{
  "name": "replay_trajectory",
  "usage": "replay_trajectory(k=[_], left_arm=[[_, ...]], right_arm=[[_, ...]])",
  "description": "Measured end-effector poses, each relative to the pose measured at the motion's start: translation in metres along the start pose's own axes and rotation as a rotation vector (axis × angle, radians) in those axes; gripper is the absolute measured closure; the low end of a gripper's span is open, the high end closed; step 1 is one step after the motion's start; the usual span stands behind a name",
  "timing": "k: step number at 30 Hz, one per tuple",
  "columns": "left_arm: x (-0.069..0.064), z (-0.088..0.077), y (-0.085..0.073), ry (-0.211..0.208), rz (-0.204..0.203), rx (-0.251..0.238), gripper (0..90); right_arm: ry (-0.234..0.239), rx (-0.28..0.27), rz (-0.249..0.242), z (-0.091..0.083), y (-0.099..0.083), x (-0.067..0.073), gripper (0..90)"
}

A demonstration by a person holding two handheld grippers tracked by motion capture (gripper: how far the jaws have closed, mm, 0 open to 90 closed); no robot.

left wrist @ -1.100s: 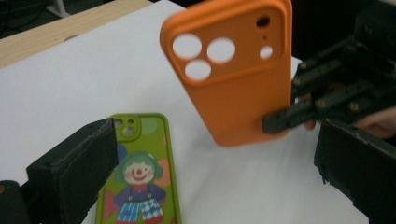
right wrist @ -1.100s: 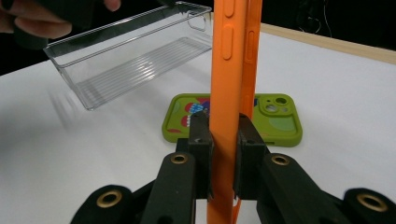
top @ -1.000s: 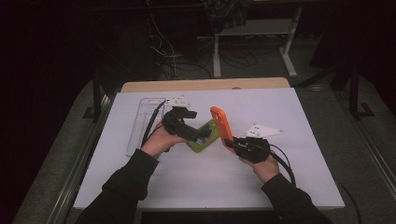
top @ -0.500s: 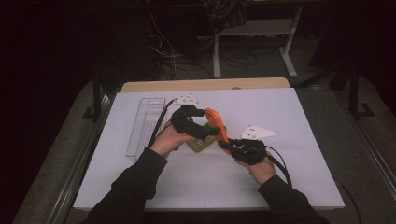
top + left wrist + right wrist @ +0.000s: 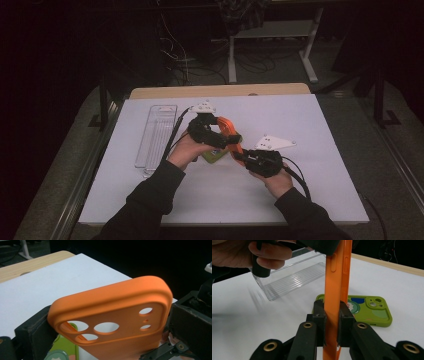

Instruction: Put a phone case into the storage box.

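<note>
An orange phone case (image 5: 226, 125) is held above the table between both hands. My right gripper (image 5: 332, 312) is shut on its lower edge, seen edge-on in the right gripper view, and sits at the right (image 5: 241, 151) in the high view. My left gripper (image 5: 220, 136) spans the case's camera-hole end (image 5: 112, 305). Its two pads stand against the case's opposite sides, one fingertip (image 5: 35, 332) at the left. A green phone case (image 5: 372, 312) with a cartoon print lies flat on the white table below, partly hidden (image 5: 214, 156) by the hands.
A clear plastic tray (image 5: 155, 135) lies on the white table cover (image 5: 300, 195) left of the hands. A wooden strip (image 5: 220, 91) runs along the table's far edge. Cables trail from both grippers. Dark floor and a desk frame lie beyond.
My left gripper has moved right and come onto the upper end of the orange case. The case has tilted further over toward the left. The right hand has stayed put.
</note>
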State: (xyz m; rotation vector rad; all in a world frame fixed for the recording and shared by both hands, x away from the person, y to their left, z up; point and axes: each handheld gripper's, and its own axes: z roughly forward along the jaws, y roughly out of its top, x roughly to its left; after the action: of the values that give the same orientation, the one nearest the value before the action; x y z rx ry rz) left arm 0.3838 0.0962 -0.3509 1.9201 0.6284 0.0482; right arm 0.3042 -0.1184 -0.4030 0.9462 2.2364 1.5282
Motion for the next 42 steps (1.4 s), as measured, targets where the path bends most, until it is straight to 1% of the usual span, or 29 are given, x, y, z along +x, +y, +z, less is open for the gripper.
replay_trajectory(k=[2, 3, 5, 6, 8, 10, 11, 14, 15, 18, 20, 23, 24, 25, 27, 28, 29, 31, 33, 34, 35, 37, 39, 40, 41, 42], left_arm=[[0.000, 0.000, 0.000, 0.002, -0.004, 0.002, 2.0], [0.000, 0.000, 0.000, 0.003, -0.011, -0.003, 3.0], [0.001, 0.000, 0.000, 0.003, -0.011, -0.010, 5.3], [0.002, -0.001, 0.000, 0.001, -0.008, -0.002, 6.2], [0.002, -0.001, 0.000, -0.002, -0.016, -0.014, 8.3], [0.002, -0.002, 0.000, -0.014, -0.025, -0.016, 10.3], [0.003, -0.001, 0.000, -0.016, -0.024, -0.022, 11.2], [0.003, -0.001, -0.001, -0.019, -0.025, -0.018, 12.8], [0.003, -0.002, -0.001, -0.018, -0.017, -0.012, 13.2], [0.002, -0.001, -0.001, -0.015, -0.007, -0.017, 14.2], [0.002, -0.001, -0.001, -0.016, 0.005, -0.010, 14.7], [0.002, -0.001, -0.001, -0.013, 0.014, -0.006, 15.3], [0.001, -0.001, -0.001, -0.010, 0.017, -0.006, 15.4], [0.002, -0.002, 0.000, -0.005, 0.024, -0.006, 15.5], [0.003, -0.003, 0.001, 0.003, 0.017, -0.017, 15.5], [0.004, -0.004, 0.002, 0.005, 0.018, -0.009, 15.5], [0.005, -0.005, 0.003, 0.010, 0.017, -0.011, 15.5], [0.007, -0.007, 0.004, 0.017, 0.012, -0.007, 15.5], [0.009, -0.010, 0.006, 0.026, 0.016, -0.002, 15.5], [0.009, -0.011, 0.006, 0.030, 0.005, -0.010, 15.5], [0.010, -0.013, 0.007, 0.033, 0.004, -0.012, 15.5], [0.012, -0.016, 0.009, 0.041, 0.011, 0.000, 15.4], [0.013, -0.020, 0.012, 0.050, 0.009, -0.002, 15.4], [0.015, -0.023, 0.013, 0.052, 0.012, 0.001, 15.4], [0.016, -0.026, 0.015, 0.058, 0.003, -0.011, 15.4], [0.017, -0.028, 0.016, 0.061, 0.008, -0.007, 15.4]], right_arm=[[-0.003, 0.003, 0.001, 0.001, 0.000, 0.000, 78.3], [0.000, 0.008, 0.004, 0.001, 0.000, 0.000, 78.4], [-0.004, 0.015, 0.002, 0.001, -0.001, 0.000, 78.3], [-0.004, 0.016, 0.000, 0.002, -0.001, 0.000, 78.3], [-0.004, 0.025, 0.002, 0.002, -0.001, 0.000, 78.4], [-0.009, 0.030, -0.007, 0.004, -0.002, 0.000, 78.3], [-0.009, 0.036, -0.003, 0.004, -0.003, 0.001, 78.3], [-0.013, 0.045, -0.013, 0.005, -0.003, 0.001, 78.3], [-0.013, 0.050, -0.012, 0.006, -0.004, 0.001, 78.3], [-0.016, 0.056, -0.023, 0.007, -0.004, 0.001, 78.2], [-0.024, 0.064, -0.034, 0.008, -0.005, 0.002, 78.1], [-0.019, 0.078, -0.035, 0.008, -0.004, 0.001, 77.4], [-0.017, 0.082, -0.038, 0.008, -0.004, 0.001, 74.4], [-0.017, 0.083, -0.039, 0.008, -0.004, 0.001, 67.6], [-0.012, 0.093, -0.042, 0.006, -0.004, 0.000, 56.0], [-0.016, 0.103, -0.044, 0.005, -0.004, -0.001, 51.5], [-0.020, 0.105, -0.047, 0.004, -0.004, -0.002, 47.6], [-0.035, 0.123, -0.036, 0.000, -0.006, -0.005, 40.4], [-0.039, 0.136, -0.026, -0.003, -0.008, -0.009, 34.8], [-0.045, 0.148, -0.019, -0.005, -0.009, -0.012, 32.0], [-0.051, 0.162, -0.009, -0.006, -0.010, -0.015, 29.5], [-0.045, 0.180, 0.000, -0.009, -0.011, -0.018, 22.8], [-0.037, 0.198, 0.008, -0.013, -0.014, -0.021, 16.8], [-0.037, 0.206, 0.012, -0.014, -0.015, -0.022, 14.5], [-0.035, 0.219, 0.018, -0.016, -0.017, -0.023, 12.2], [-0.037, 0.229, 0.014, -0.018, -0.020, -0.024, 11.8]])
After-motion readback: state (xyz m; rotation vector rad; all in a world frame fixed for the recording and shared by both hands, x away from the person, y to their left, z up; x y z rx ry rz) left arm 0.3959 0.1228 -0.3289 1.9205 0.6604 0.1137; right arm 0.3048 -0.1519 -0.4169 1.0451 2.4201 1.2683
